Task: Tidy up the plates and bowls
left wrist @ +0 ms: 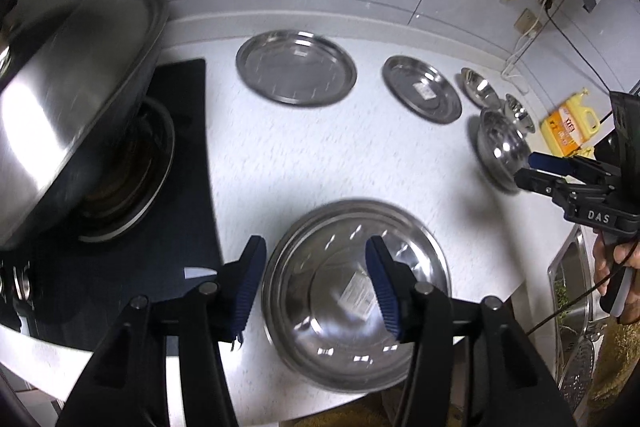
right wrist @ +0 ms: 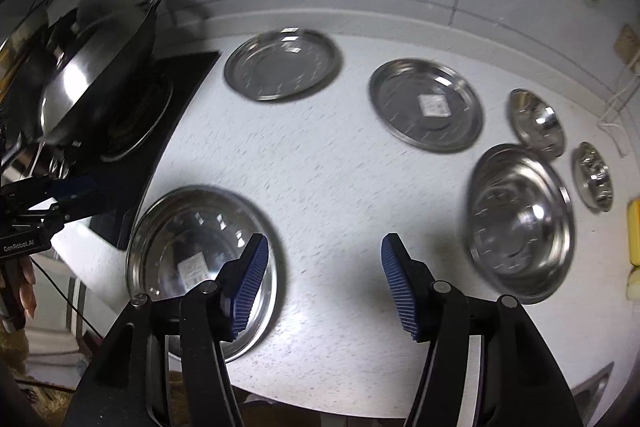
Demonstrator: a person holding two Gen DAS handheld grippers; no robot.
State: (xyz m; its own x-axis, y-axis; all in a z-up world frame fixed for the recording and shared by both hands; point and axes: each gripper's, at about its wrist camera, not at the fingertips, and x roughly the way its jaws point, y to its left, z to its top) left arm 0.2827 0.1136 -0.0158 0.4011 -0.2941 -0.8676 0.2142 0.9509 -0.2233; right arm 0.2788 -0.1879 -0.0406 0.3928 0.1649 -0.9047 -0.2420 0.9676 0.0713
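With both the left gripper (left wrist: 316, 291) and right gripper (right wrist: 324, 283) spread and empty, you hover above the large bowl (left wrist: 356, 295) resting free on the tabletop (right wrist: 320, 167), apparently just set apart for sorting.

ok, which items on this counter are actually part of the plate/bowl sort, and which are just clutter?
Part of the job:
- large plate
- smaller plate with sticker
- big bowl near the front edge
- big bowl on the right
- two small bowls

Just lying about:
- lidded wok on the stove
- yellow bottle
- sink
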